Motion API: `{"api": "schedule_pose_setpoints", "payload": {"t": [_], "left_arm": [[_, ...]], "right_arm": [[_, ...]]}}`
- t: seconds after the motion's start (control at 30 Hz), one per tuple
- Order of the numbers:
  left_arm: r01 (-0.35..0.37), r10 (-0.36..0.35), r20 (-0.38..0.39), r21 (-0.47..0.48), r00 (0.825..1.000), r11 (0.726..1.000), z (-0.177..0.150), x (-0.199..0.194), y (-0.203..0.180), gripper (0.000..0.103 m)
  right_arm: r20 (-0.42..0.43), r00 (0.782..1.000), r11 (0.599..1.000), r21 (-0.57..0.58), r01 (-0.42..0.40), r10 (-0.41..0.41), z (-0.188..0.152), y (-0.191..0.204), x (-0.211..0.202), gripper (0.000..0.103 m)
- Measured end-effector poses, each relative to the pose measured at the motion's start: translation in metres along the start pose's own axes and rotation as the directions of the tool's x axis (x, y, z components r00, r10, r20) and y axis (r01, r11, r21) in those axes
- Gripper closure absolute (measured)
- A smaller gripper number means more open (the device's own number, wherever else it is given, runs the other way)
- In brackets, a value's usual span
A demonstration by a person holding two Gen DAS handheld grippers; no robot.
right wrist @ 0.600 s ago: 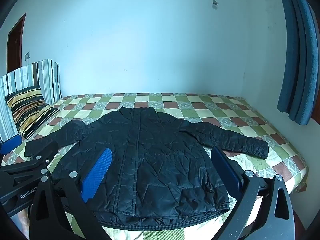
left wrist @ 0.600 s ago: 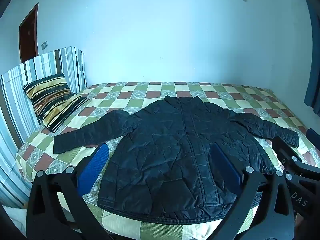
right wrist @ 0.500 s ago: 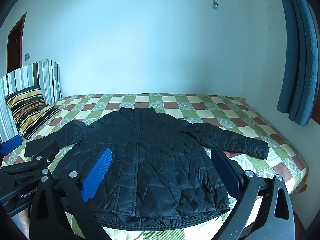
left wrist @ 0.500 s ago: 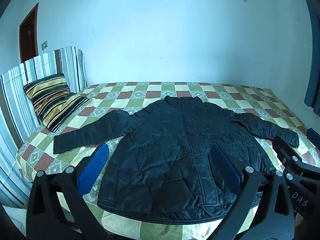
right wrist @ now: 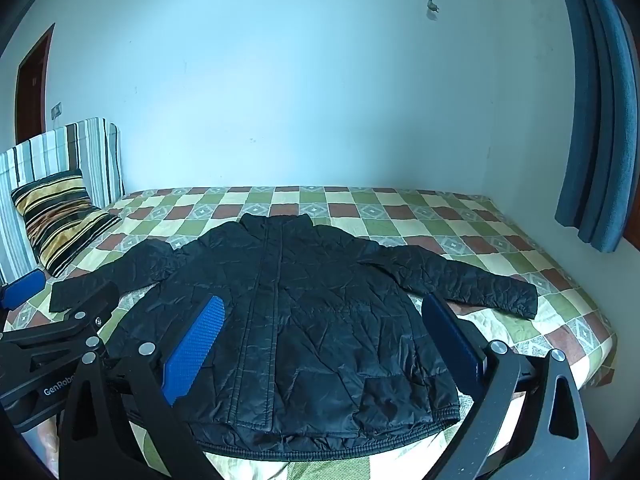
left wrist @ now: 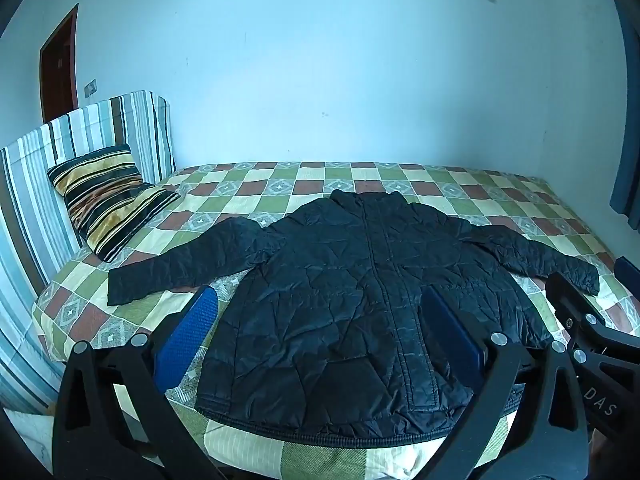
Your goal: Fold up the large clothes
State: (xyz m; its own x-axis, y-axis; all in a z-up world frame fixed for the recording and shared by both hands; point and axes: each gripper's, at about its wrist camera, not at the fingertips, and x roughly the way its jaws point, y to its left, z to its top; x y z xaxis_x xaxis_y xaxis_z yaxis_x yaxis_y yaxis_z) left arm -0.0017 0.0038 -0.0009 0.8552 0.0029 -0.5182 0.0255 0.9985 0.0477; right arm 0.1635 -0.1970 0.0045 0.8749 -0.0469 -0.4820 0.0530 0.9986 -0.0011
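Note:
A black quilted jacket [left wrist: 352, 304] lies flat on the bed, front up, zipped, collar toward the wall, both sleeves spread out to the sides. It also shows in the right wrist view [right wrist: 304, 312]. My left gripper [left wrist: 320, 332] is open and empty, held above the jacket's hem near the bed's front edge. My right gripper [right wrist: 324, 332] is open and empty too, beside the left one, over the hem. Neither touches the jacket.
The bed has a checked green, brown and cream cover [left wrist: 280, 188]. A striped pillow [left wrist: 108, 204] leans on a striped headboard [left wrist: 40, 168] at the left. A blue curtain [right wrist: 596, 120] hangs at the right. A brown door [left wrist: 58, 64] is at far left.

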Motion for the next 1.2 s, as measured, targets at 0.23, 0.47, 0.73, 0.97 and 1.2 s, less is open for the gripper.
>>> {"api": "schedule_pose_setpoints", "payload": {"t": [0.23,0.47,0.73,0.97,1.2], "left_arm": [[0.002,-0.002,-0.003,-0.001,1.0,1.0,-0.0013,0.0028,0.0009,0.002],[0.002,-0.002,-0.007,-0.002,1.0,1.0,-0.0037,0.0047,0.0038,0.002],[0.003,-0.003,-0.009,-0.003,1.0,1.0,-0.0031,0.0049,0.0041,0.002],[0.002,-0.002,-0.01,-0.005,1.0,1.0,-0.0076,0.005,0.0074,0.002],[0.002,-0.002,-0.014,-0.006,1.0,1.0,-0.0085,0.0057,0.0088,0.002]], "right_arm": [[0.0,1.0,1.0,0.0,-0.001,0.001,0.005,0.0026,-0.0022,0.005],[-0.001,1.0,1.0,-0.001,-0.001,0.001,0.0031,0.0019,-0.0009,0.005],[-0.001,1.0,1.0,-0.002,-0.001,0.001,0.0027,0.0017,-0.0006,0.005],[-0.002,1.0,1.0,-0.001,-0.001,0.001,0.0025,0.0017,-0.0004,0.005],[-0.003,1.0,1.0,-0.002,-0.002,0.002,0.0032,0.0035,0.0,0.005]]}}
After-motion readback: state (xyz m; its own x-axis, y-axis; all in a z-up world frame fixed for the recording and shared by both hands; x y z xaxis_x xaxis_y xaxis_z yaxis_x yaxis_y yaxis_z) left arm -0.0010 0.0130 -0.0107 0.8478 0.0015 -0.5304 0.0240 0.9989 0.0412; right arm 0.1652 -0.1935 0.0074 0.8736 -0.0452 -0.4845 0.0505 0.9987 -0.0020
